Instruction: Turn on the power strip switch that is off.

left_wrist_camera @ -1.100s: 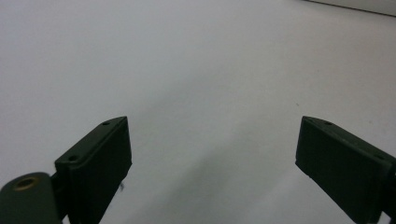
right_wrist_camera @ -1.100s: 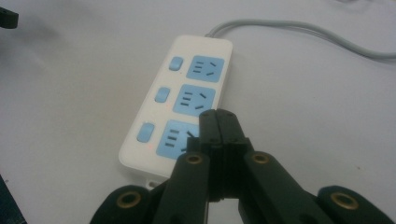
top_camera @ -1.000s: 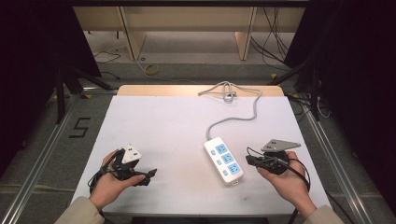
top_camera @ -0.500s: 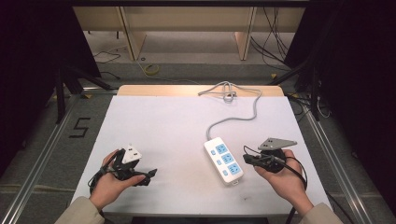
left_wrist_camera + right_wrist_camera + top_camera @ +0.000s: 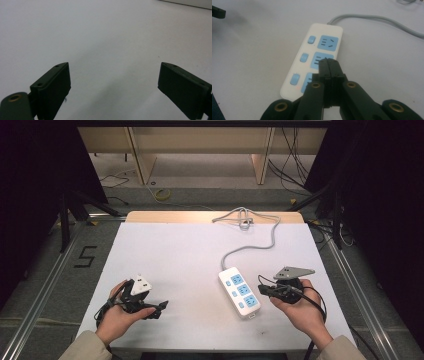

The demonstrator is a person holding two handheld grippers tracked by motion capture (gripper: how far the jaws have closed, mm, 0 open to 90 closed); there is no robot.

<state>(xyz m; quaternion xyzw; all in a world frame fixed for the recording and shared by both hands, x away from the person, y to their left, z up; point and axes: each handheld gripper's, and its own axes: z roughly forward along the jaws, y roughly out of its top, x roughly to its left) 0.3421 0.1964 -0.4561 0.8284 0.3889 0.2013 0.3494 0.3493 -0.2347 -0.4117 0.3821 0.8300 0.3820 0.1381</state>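
Observation:
A white power strip (image 5: 240, 291) with three blue sockets and blue switches lies on the white table, right of centre. Its grey cable (image 5: 272, 237) runs to a coil at the far edge. My right gripper (image 5: 261, 290), held in the person's right hand, points left at the strip's right side with its jaws shut and nothing between them. In the right gripper view its tips (image 5: 328, 63) hover over the middle socket of the strip (image 5: 294, 68). My left gripper (image 5: 161, 309) is at the near left, jaws wide open (image 5: 113, 72) over bare table.
The white table top (image 5: 180, 255) has a wooden strip along its far edge. The coiled cable and plug (image 5: 243, 219) lie there. Shelving legs and floor cables stand beyond the table. Metal rails run along both sides.
My right gripper has edged slightly left toward the power strip. The left gripper has stayed where it was.

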